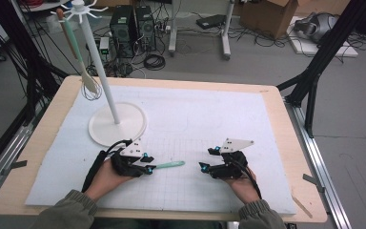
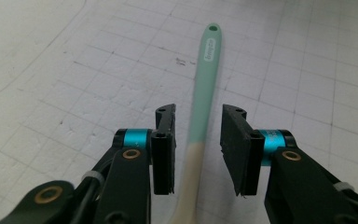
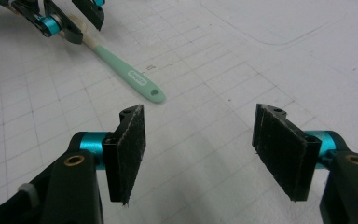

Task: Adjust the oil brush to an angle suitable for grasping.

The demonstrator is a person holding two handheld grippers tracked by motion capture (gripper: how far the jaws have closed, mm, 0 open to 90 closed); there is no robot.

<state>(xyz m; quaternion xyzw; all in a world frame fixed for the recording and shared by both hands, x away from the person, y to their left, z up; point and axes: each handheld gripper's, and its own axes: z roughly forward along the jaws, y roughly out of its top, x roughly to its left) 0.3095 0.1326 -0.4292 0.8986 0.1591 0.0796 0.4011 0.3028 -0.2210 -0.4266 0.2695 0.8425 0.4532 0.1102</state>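
While your left gripper [image 2: 198,149] straddles the spatula [image 2: 204,93], jaws apart, not clamped, rack [image 1: 117,125] hanging remains; right gripper [image 3: 200,154] gapes empty.

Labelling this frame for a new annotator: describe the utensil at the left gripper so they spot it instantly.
On the white gridded mat, look near the front edge at the left gripper. Lying flat between its open jaws is a slim utensil with a mint-green handle, hanging hole at its tip, unlike the utensil hanging on the white stand.
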